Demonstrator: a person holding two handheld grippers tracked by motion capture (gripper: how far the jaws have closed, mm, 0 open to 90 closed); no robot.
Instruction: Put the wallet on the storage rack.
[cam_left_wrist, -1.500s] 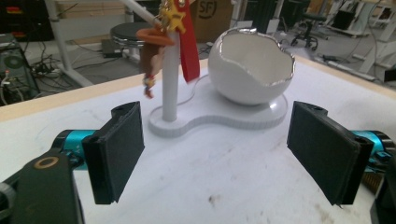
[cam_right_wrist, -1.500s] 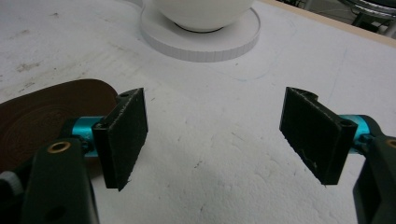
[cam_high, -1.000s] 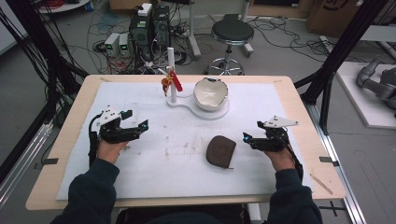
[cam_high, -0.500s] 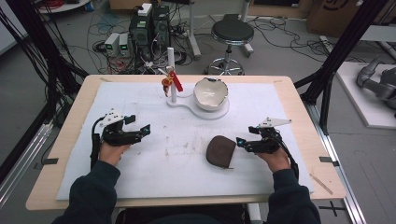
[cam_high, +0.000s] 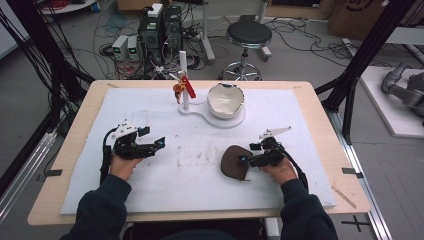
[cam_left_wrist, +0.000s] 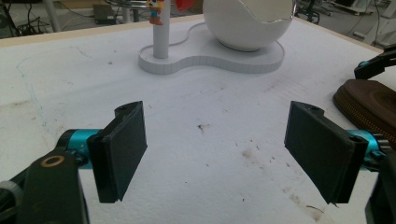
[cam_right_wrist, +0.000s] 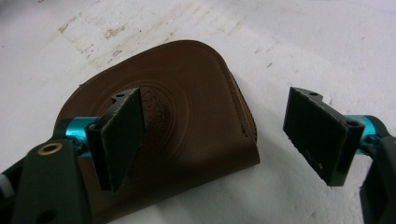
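Since a second ago my right gripper has slid in to the brown pouch — jaws spread, straddling its edge to pinch. Left gripper, well left of pouch, spread, idle.

Pouch near the table's front, stand behind it.

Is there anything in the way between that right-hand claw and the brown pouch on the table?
Nothing visible. The right gripper hangs open right at the pouch, one jaw over its leather and the other over bare table beside its zip edge. The stand with the white bowl sits farther back, clear of them.
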